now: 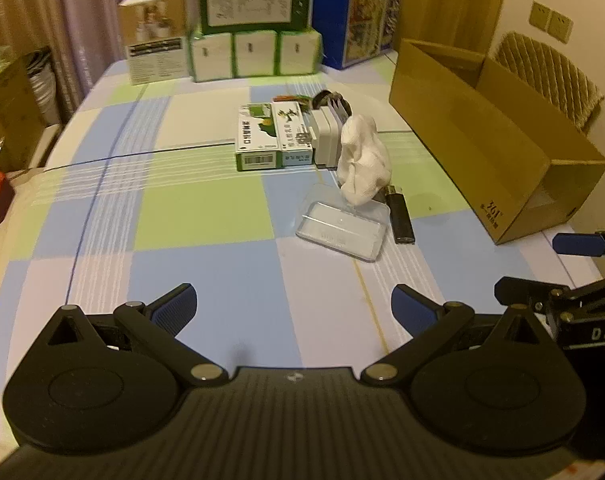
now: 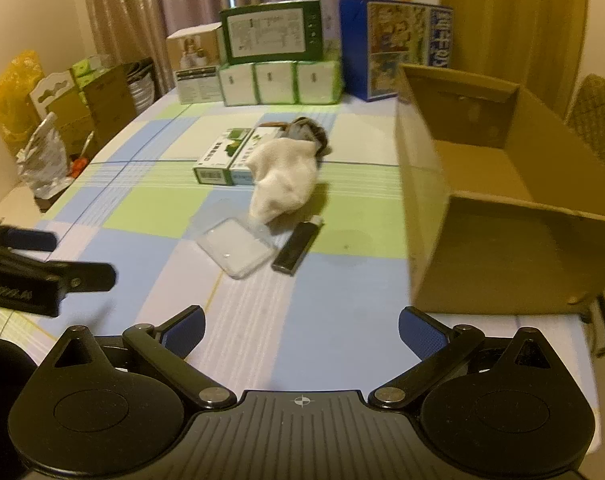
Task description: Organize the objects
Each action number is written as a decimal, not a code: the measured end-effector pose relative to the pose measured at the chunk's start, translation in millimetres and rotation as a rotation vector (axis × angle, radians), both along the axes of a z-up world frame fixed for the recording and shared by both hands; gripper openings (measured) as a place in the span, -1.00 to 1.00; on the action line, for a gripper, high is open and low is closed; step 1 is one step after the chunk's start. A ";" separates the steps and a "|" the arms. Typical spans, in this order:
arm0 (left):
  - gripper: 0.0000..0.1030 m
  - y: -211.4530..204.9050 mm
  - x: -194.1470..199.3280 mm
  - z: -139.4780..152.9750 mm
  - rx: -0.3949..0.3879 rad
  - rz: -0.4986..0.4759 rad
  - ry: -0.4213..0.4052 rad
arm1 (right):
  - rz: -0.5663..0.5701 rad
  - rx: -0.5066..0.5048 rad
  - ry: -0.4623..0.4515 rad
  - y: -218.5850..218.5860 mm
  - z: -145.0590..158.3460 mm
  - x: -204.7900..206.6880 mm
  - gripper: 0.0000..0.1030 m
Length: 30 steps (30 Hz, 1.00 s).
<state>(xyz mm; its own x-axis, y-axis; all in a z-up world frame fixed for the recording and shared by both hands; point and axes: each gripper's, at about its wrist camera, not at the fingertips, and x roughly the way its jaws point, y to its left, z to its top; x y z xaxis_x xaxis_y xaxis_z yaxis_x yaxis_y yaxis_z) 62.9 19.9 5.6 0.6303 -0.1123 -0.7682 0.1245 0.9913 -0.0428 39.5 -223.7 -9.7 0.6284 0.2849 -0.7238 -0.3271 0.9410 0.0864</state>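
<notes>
We judge collection not yet begun: left gripper (image 1: 292, 308) and right gripper (image 2: 300, 330) both hover spread wide, empty. The white cloth (image 1: 362, 160), clear case (image 1: 342, 228) and black lighter (image 1: 398, 216) lie mid-table beside the open cardboard box (image 1: 502, 152), printed "361°". Next: close on one item.

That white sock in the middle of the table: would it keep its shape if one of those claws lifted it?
Probably not. The sock lies bunched and creased, so it likely droops when lifted. It looks soft and light, unlikely to roll or break.
</notes>
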 end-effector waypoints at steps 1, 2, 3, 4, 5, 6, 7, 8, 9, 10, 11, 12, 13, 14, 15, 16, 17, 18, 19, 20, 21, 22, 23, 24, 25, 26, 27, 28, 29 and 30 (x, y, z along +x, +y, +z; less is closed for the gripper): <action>0.98 1.1 6.4 -2.4 0.000 -0.015 0.009 | 0.004 0.000 0.002 1.5 -2.0 1.9 0.95; 0.98 1.8 12.6 -5.0 0.003 -0.028 0.018 | 0.009 -0.001 0.006 3.2 -4.6 5.1 0.92; 0.98 2.1 18.7 -7.7 0.010 -0.042 0.021 | 0.017 0.001 0.008 4.5 -6.8 7.3 0.81; 0.98 1.9 24.0 -9.7 0.017 -0.054 0.019 | 0.027 0.000 0.013 6.5 -9.6 10.3 0.71; 0.98 1.3 29.6 -11.8 0.021 -0.070 0.018 | 0.031 -0.006 0.019 8.6 -13.0 13.4 0.68; 0.98 0.4 34.7 -13.5 0.018 -0.088 0.018 | 0.033 -0.010 0.024 10.0 -16.0 16.1 0.66; 0.98 -0.6 39.6 -15.0 0.011 -0.107 0.018 | 0.032 -0.014 0.030 11.1 -19.2 18.5 0.64; 0.98 -2.9 45.0 -16.5 0.007 -0.128 0.017 | 0.027 -0.021 0.036 12.1 -22.8 21.4 0.63; 0.98 -6.4 49.8 -18.0 0.009 -0.146 0.013 | 0.023 -0.023 0.039 12.9 -25.2 22.9 0.61; 0.98 -9.7 54.3 -19.8 0.014 -0.163 0.012 | 0.021 -0.023 0.046 13.1 -28.1 25.4 0.59; 0.98 -13.4 59.4 -22.3 0.017 -0.183 0.015 | 0.021 -0.022 0.054 13.2 -31.2 28.0 0.57; 0.98 -17.0 65.2 -25.2 0.016 -0.203 0.018 | 0.019 -0.022 0.056 12.9 -33.5 29.9 0.53; 0.98 -19.9 70.7 -28.4 0.012 -0.222 0.021 | 0.016 -0.026 0.057 12.7 -35.3 32.0 0.48; 0.98 -22.0 75.5 -31.6 0.010 -0.232 0.025 | 0.015 -0.028 0.059 12.1 -37.1 34.1 0.45; 0.98 -24.5 81.1 -35.2 0.008 -0.242 0.029 | 0.014 -0.030 0.061 11.4 -39.0 36.3 0.41; 0.98 -26.3 85.8 -38.5 0.003 -0.255 0.032 | 0.013 -0.034 0.061 11.5 -40.6 38.3 0.38; 0.98 -27.8 88.7 -41.1 -0.002 -0.263 0.034 | 0.013 -0.042 0.061 11.1 -42.8 40.2 0.37; 0.98 -29.6 92.7 -44.9 -0.004 -0.275 0.037 | 0.015 -0.047 0.063 10.8 -45.1 42.0 0.36; 0.98 -31.9 96.0 -48.5 -0.002 -0.288 0.043 | 0.015 -0.049 0.064 11.1 -46.5 43.3 0.36; 0.98 -34.0 99.0 -52.1 0.001 -0.303 0.046 | 0.012 -0.052 0.066 10.6 -48.8 44.8 0.36; 0.98 -35.5 101.7 -55.3 0.006 -0.313 0.050 | 0.011 -0.055 0.066 11.1 -50.3 46.2 0.36; 0.97 -37.7 104.6 -59.1 0.011 -0.324 0.055 | 0.010 -0.054 0.067 10.8 -51.8 47.1 0.36; 0.97 -39.8 107.6 -62.5 0.015 -0.333 0.054 | 0.009 -0.051 0.069 10.2 -53.2 48.1 0.36; 0.97 -41.3 110.6 -65.1 0.019 -0.337 0.053 | 0.009 -0.050 0.070 10.2 -54.0 49.2 0.36; 0.93 -42.5 113.2 -67.3 0.021 -0.341 0.052 | 0.008 -0.049 0.070 9.9 -54.9 50.4 0.36; 0.89 -43.8 115.9 -69.2 0.022 -0.347 0.053 | 0.006 -0.049 0.070 9.6 -55.8 51.7 0.36; 0.79 -44.7 119.4 -71.6 0.022 -0.352 0.060 | 0.005 -0.049 0.070 9.4 -56.6 52.9 0.36; 0.69 -45.1 122.0 -73.1 0.022 -0.354 0.064 | 0.005 -0.047 0.072 9.0 -57.4 54.7 0.36; 0.63 -45.3 123.9 -74.3 0.021 -0.356 0.063 | 0.009 -0.046 0.073 9.6 -57.4 55.8 0.36; 0.62 -44.9 125.2 -75.2 0.018 -0.361 0.062 | 0.015 -0.046 0.072 10.4 -57.5 56.7 0.36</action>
<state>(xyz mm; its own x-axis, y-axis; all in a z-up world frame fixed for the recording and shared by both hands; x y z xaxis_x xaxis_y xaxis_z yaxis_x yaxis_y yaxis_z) 188.1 -25.0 -69.6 0.5045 -0.3052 -0.8076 0.4642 0.8846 -0.0443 96.2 -213.3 -67.1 0.5700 0.2591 -0.7797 -0.3354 0.9397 0.0671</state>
